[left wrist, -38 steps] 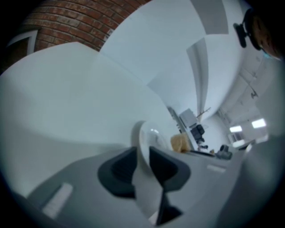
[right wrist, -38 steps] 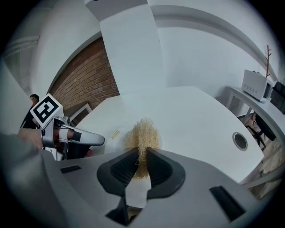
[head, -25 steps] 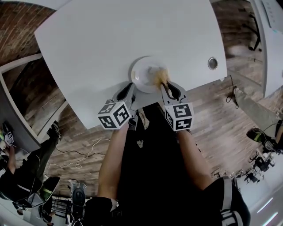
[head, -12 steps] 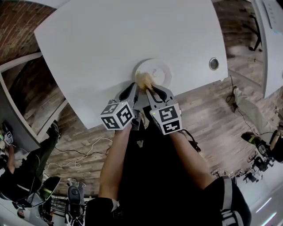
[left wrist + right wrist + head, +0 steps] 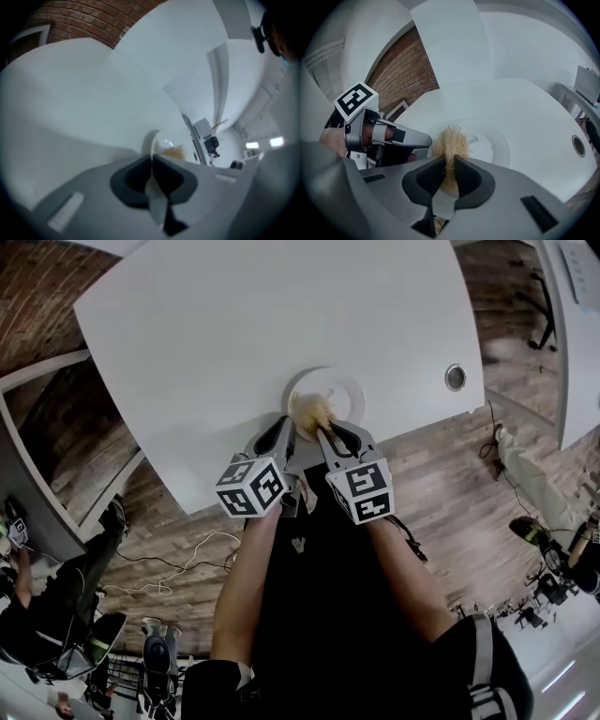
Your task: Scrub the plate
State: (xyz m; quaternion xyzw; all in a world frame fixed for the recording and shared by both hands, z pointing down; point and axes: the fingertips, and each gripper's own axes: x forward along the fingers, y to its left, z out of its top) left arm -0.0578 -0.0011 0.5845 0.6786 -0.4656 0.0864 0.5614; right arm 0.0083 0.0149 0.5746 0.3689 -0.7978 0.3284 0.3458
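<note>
Fibres of a straw-coloured scrubber point(image 5: 450, 139) are pinched by the right tongs point(image 5: 450, 161), whose jaws press in on the wad from both sides so that its bushy tuft sticks out past the tips. That tuft rests on the white plate point(image 5: 486, 146), at the plate's near left part, just beside the rim. The plate lies flat on the white worktop point(image 5: 234, 324), close to the worktop's near edge and toward its right half. The left tongs point(image 5: 152, 159) are closed on the plate's near left rim: in the left gripper view the dark pads meet with only the thin white edge of the plate between them, and the scrubber shows just beyond. The two tongs come in side by side from the near edge, nearly touching at their tips, the left one lying just beside the scrubber. Each carries a marker cube point(image 5: 250, 487) at its rear end, hanging off the worktop over the person's bare forearms point(image 5: 246, 577). A round metal grommet point(image 5: 456, 378) is set in the worktop near its near right corner, well apart from the plate. Below the near edge runs a wood-plank floor point(image 5: 450, 493).
</note>
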